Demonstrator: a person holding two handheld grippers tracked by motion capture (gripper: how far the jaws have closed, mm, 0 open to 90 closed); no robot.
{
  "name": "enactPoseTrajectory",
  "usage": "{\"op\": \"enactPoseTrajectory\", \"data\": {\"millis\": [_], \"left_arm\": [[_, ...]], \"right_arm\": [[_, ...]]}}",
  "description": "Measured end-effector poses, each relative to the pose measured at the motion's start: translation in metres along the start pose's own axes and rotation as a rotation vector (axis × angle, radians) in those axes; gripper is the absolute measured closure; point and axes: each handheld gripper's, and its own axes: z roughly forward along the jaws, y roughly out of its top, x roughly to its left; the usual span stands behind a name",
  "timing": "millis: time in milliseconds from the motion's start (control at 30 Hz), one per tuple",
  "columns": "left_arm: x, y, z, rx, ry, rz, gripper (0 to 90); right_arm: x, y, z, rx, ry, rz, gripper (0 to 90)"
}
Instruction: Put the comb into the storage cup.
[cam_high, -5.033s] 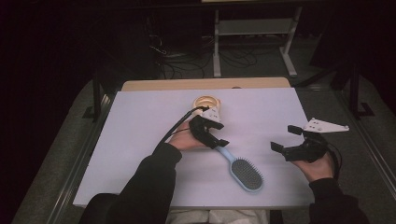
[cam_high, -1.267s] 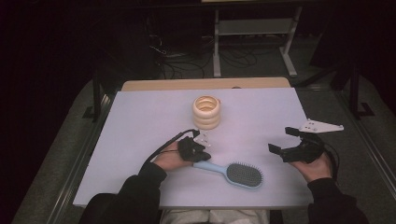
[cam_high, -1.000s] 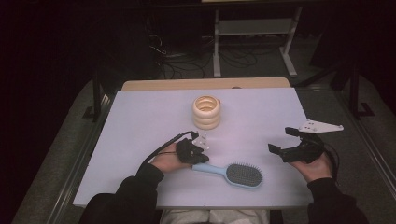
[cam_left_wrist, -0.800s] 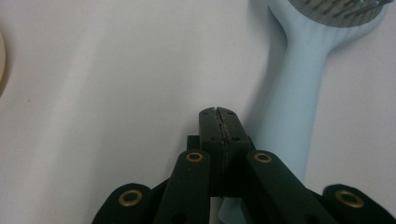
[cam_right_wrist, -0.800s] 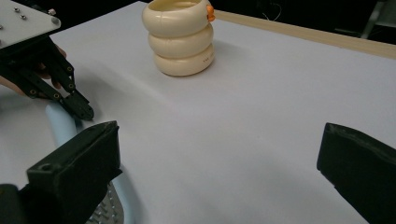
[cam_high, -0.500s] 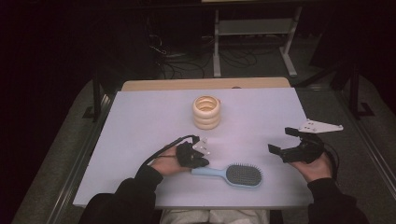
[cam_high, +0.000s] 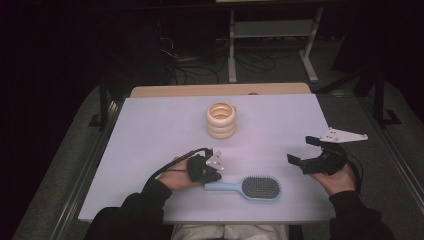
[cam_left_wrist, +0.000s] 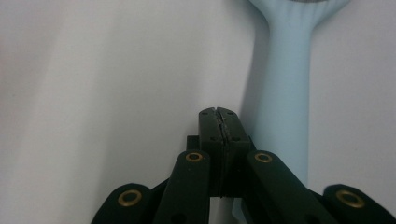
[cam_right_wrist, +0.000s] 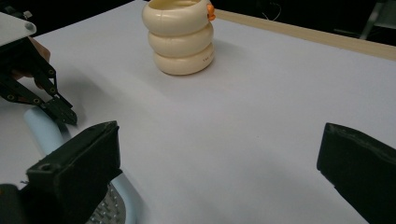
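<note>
My left hand-held gripper (cam_high: 212, 176) has its jaws pressed together on nothing, tips low over the worktop (cam_high: 150, 130) and just beside the handle of the light blue hairbrush (cam_high: 247, 187). The brush lies flat, its head pointing toward my right hand-held gripper (cam_high: 306, 152), whose jaws stand spread wide and empty near the worktop's right edge. Beyond both, well apart, stands the cream ringed holder (cam_high: 221, 120). Bare worktop lies between the brush and my right jaws; the near edge runs close behind the brush.
</note>
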Motion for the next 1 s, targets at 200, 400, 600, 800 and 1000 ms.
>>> {"op": "enactPoseTrajectory", "data": {"millis": [200, 400, 600, 800, 1000], "left_arm": [[-0.004, -0.001, -0.005, 0.013, -0.005, 0.008, 89.9], [-0.004, -0.001, -0.008, 0.026, -0.002, 0.013, 88.5], [-0.004, -0.001, -0.018, 0.051, 0.008, 0.026, 87.6], [0.000, -0.002, -0.030, 0.047, 0.002, 0.017, 83.8], [0.006, 0.005, -0.041, 0.037, -0.073, -0.015, 59.6]], "right_arm": [[0.000, 0.000, 0.000, -0.002, -0.003, -0.002, 0.0], [0.000, 0.000, 0.000, 0.000, -0.004, -0.002, 0.0], [0.000, 0.000, 0.000, -0.001, -0.004, -0.002, 0.0], [0.000, 0.000, -0.001, -0.002, -0.005, -0.002, 0.0], [0.001, 0.000, 0.000, -0.002, -0.004, -0.001, 0.0]]}}
